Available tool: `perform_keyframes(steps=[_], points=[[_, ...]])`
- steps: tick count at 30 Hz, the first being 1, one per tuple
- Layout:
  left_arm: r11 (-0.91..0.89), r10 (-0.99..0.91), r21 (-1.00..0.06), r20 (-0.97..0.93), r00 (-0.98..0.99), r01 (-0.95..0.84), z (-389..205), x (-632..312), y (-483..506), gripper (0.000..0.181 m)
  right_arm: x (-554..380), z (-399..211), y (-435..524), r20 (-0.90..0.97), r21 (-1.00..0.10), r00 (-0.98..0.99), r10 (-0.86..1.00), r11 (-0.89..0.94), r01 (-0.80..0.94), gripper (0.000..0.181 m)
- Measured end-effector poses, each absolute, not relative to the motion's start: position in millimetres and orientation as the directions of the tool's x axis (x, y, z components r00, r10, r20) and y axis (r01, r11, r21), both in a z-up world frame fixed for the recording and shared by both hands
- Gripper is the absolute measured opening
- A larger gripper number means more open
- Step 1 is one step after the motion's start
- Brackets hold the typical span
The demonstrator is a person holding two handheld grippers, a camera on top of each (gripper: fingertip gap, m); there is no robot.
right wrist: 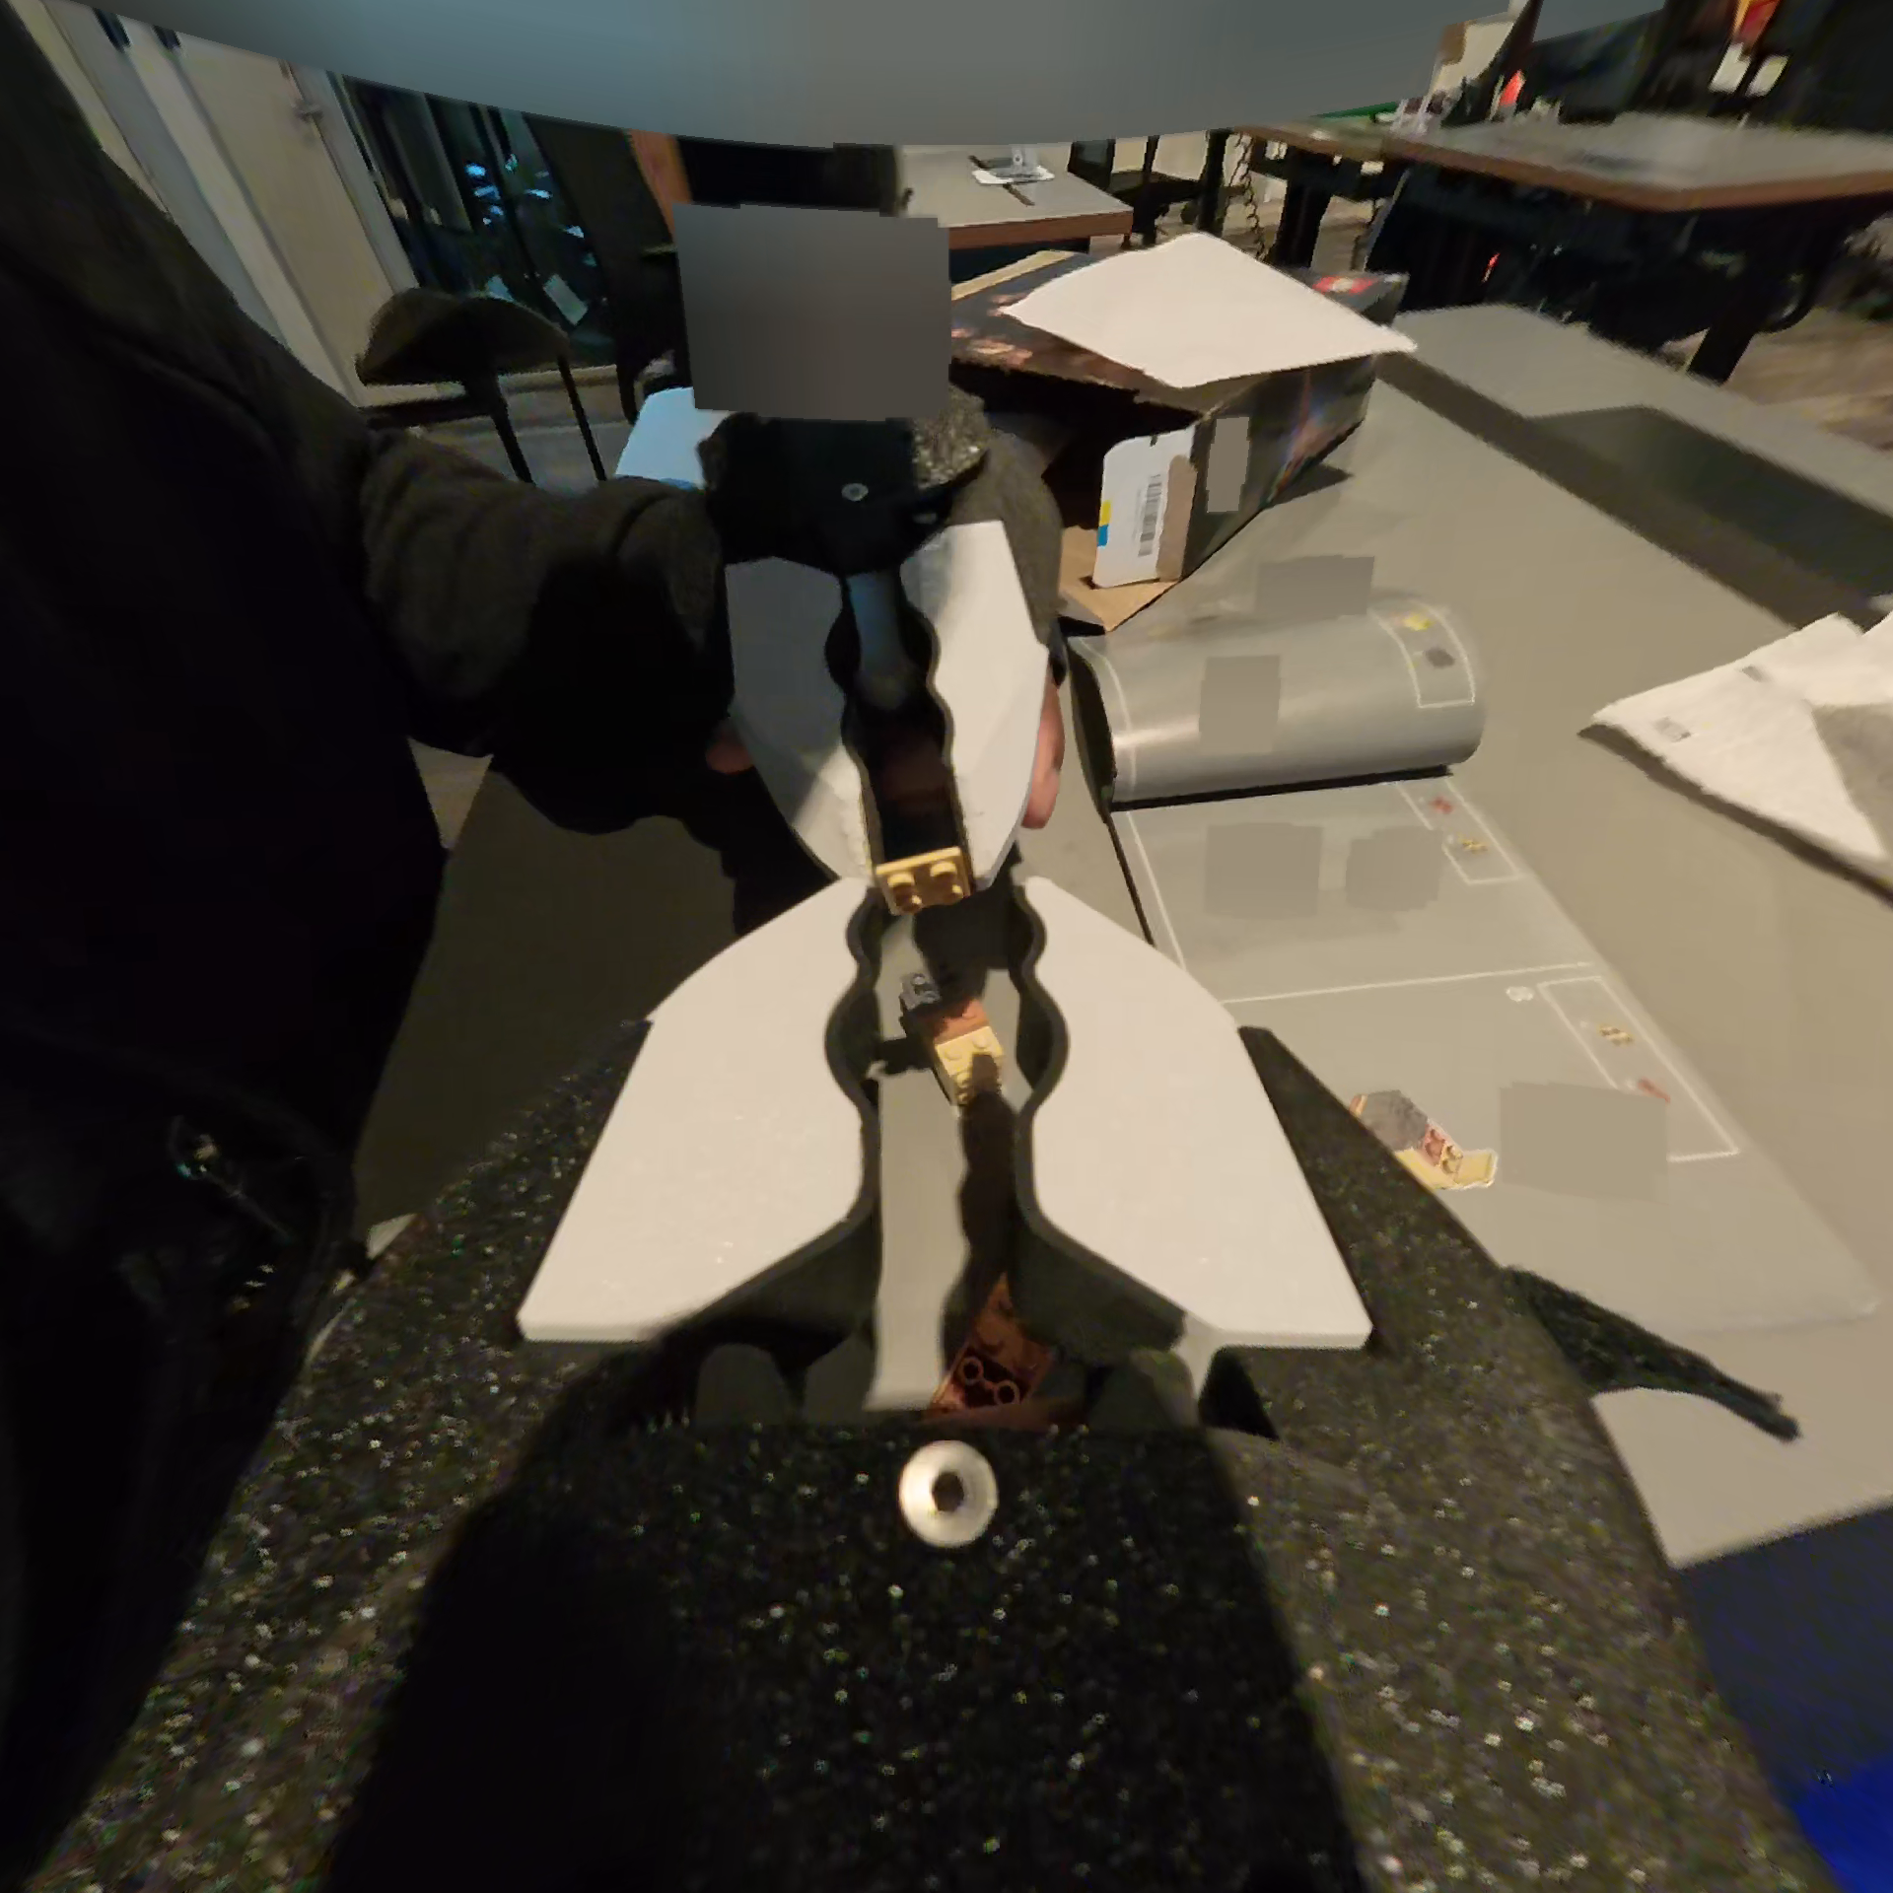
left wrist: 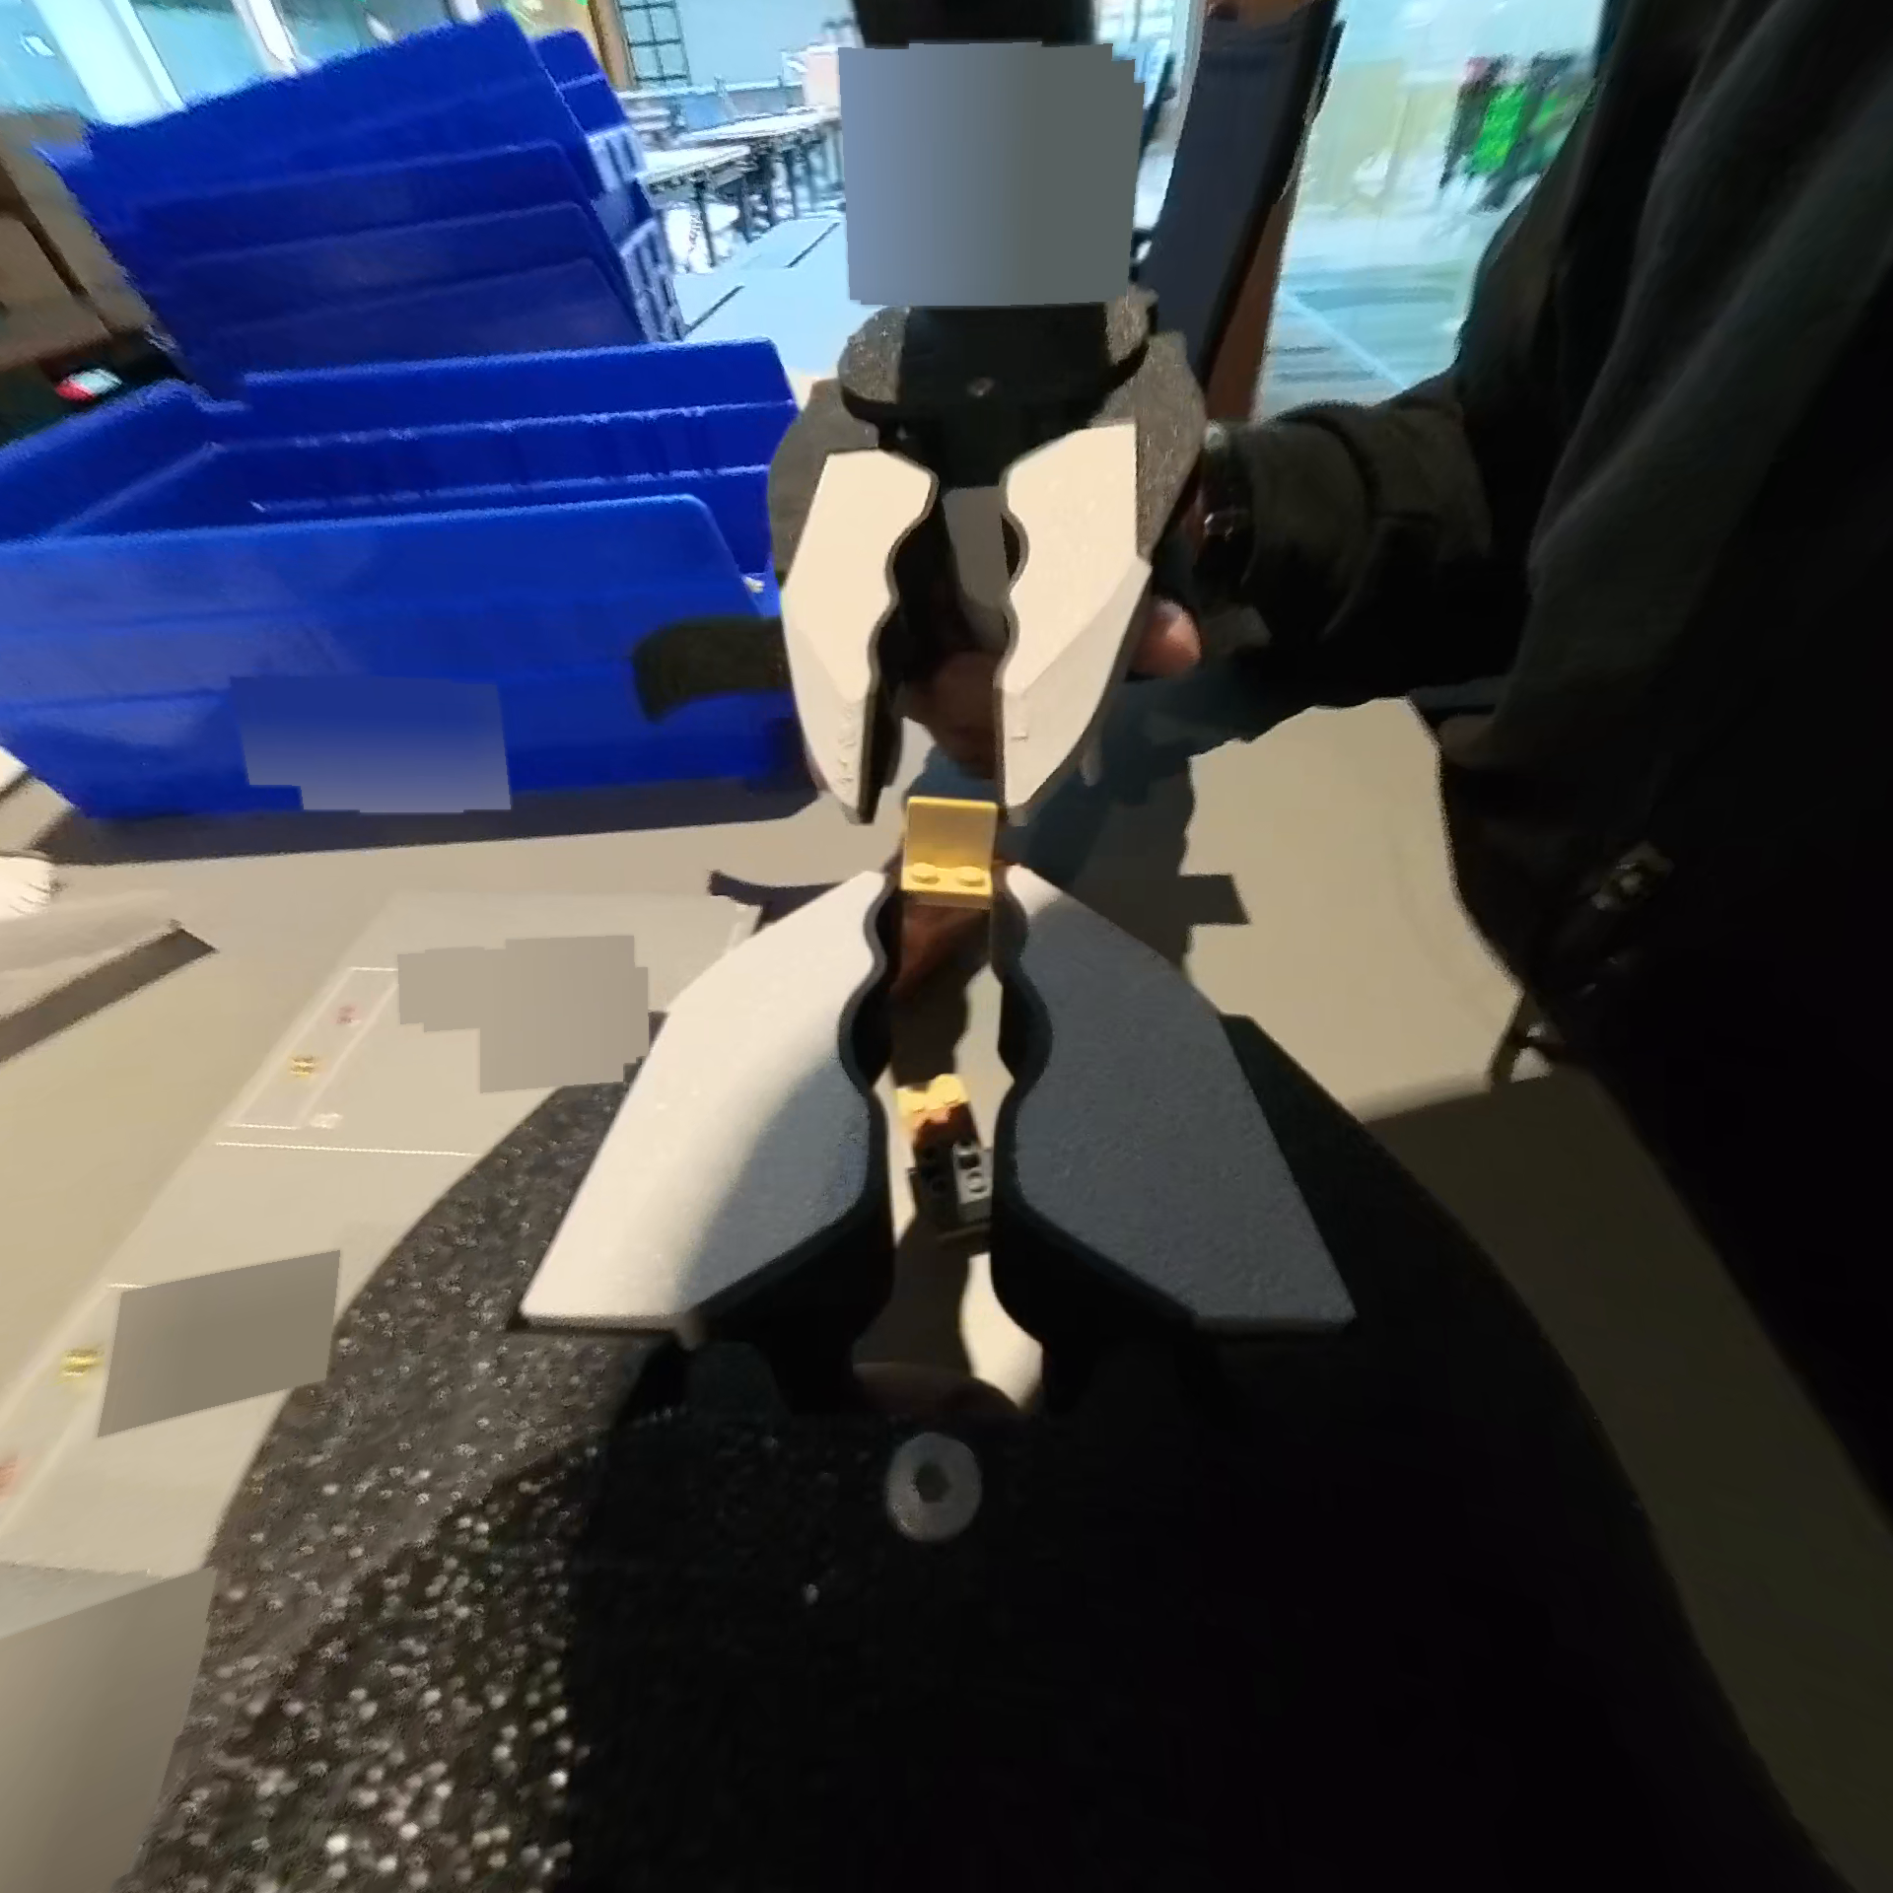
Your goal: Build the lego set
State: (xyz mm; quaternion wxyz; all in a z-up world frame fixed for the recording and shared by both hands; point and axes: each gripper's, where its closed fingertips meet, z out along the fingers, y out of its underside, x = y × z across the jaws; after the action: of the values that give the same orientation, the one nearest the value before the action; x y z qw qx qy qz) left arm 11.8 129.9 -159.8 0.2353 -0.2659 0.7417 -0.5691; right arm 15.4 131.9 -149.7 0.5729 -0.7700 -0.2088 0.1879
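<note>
- Above the grey mat (right wrist: 1280,1147), the left gripper (left wrist: 948,912) and right gripper (right wrist: 948,912) are meeting tip to tip, each held by a gloved hand (left wrist: 1321,574).
- Left gripper is pinching a tan bracket piece (left wrist: 948,855) between its fingertips, studs facing up.
- Right gripper's jaws are sitting slightly apart, right at the bracket's far end; gripping or merely near, I cannot tell.
- A small brick assembly (right wrist: 958,1050) in tan, brown and dark grey is showing through the gap between the fingers; held or lying below is unclear.
- Blue bins (left wrist: 410,615) are standing behind; a torn cardboard box (right wrist: 1311,430) is lying beyond the mat.
</note>
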Motion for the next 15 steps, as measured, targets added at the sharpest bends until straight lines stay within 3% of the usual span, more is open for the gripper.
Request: perform_keyframes(steps=[5,15], points=[[0.106,-0.643,-0.978,0.071,-0.762,-0.180,-154.1,10.2,128.9,0.016,10.5,-148.2,131.6,0.009,-0.964,0.835,0.550,-0.216,0.153,0.022],[0.118,-0.630,-0.974,0.076,-0.773,-0.191,-156.5,8.7,124.1,0.016,4.7,-147.6,131.0,-0.013,-0.968,0.820,0.573,-0.212,0.133,0.019]])
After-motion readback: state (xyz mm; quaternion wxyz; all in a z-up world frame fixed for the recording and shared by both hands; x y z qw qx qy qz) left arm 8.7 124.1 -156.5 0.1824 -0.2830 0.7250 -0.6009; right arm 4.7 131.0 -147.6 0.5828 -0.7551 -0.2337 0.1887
